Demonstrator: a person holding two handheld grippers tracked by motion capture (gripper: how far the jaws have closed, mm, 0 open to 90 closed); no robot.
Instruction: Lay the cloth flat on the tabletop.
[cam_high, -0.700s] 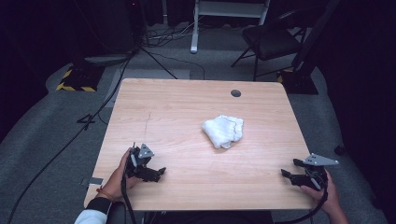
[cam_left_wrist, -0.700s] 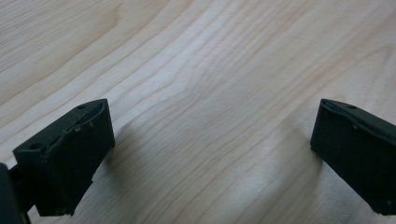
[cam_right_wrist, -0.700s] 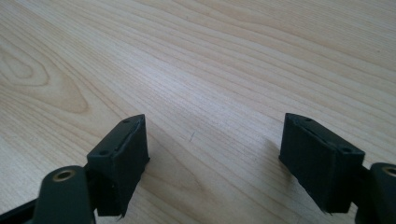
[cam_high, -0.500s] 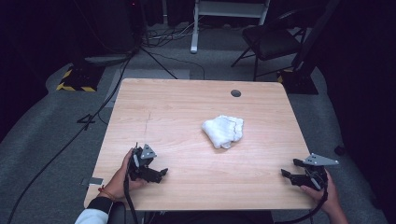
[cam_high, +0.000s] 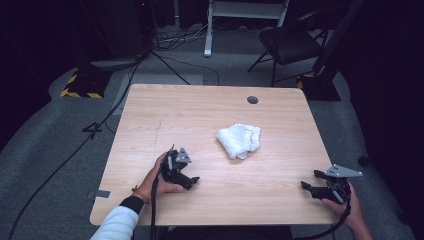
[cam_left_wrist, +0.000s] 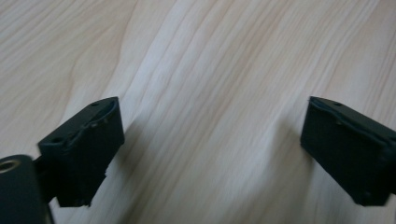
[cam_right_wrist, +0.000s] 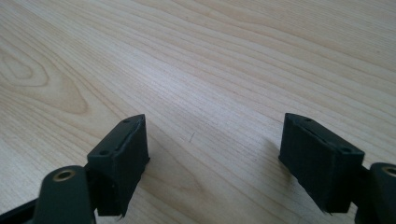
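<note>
Dim studio around a pale wooden bench (cam_high: 150, 115), cables and a chair (cam_high: 292, 42) lying beyond. White cloth (cam_high: 239, 140) sitting bunched just right of the bench's middle, untouched, nothing gripping it. Left claw (cam_high: 192, 181) hovering low near the front edge, jaws standing apart, pointing toward the cloth but well short of it. Right claw (cam_high: 306, 186) waiting at the front right corner, jaws spread wide, holding nothing. Judging from this: nothing begun yet, reaching and grasping all remaining.
</note>
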